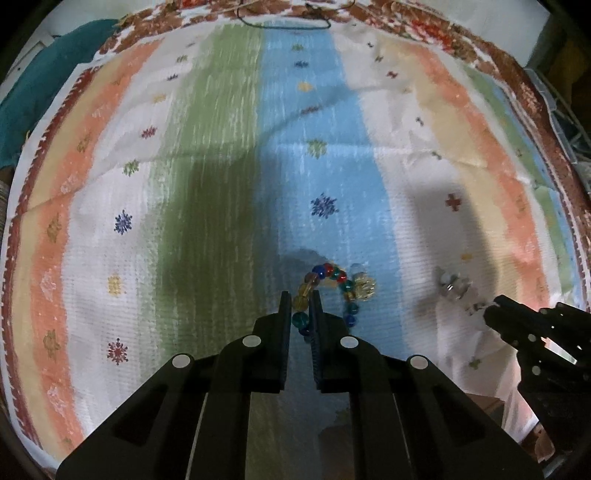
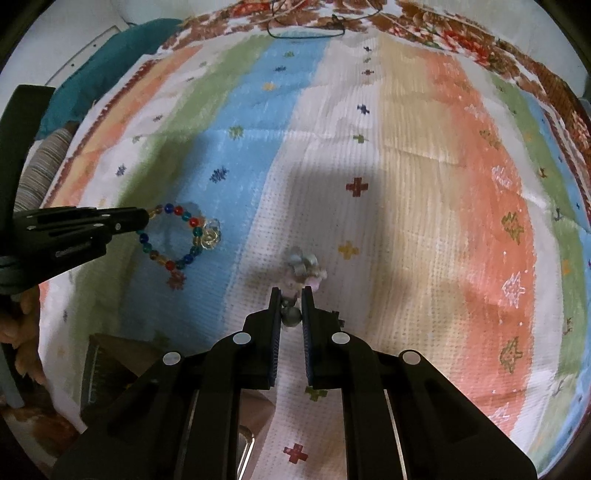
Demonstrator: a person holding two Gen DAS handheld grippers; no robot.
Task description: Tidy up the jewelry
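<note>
A bracelet of coloured glass beads [image 1: 334,280] with a clear crystal charm [image 1: 364,286] lies on the blue stripe of a striped cloth [image 1: 221,147]. My left gripper [image 1: 300,299] is shut on its yellow and teal beads. The bracelet shows in the right wrist view [image 2: 177,236] with the left gripper [image 2: 144,218] at its left side. A silver and pale-bead piece [image 2: 301,267] lies on the white stripe. My right gripper [image 2: 291,299] is shut on its near end. This piece [image 1: 454,288] and the right gripper [image 1: 493,306] show at the right of the left wrist view.
The striped cloth [image 2: 406,166] covers the whole surface and has a brown patterned border. A dark thin cord [image 1: 284,24] lies at its far edge. A teal cloth [image 1: 44,81] lies off the far left corner. A dark box [image 2: 107,369] sits at the near left.
</note>
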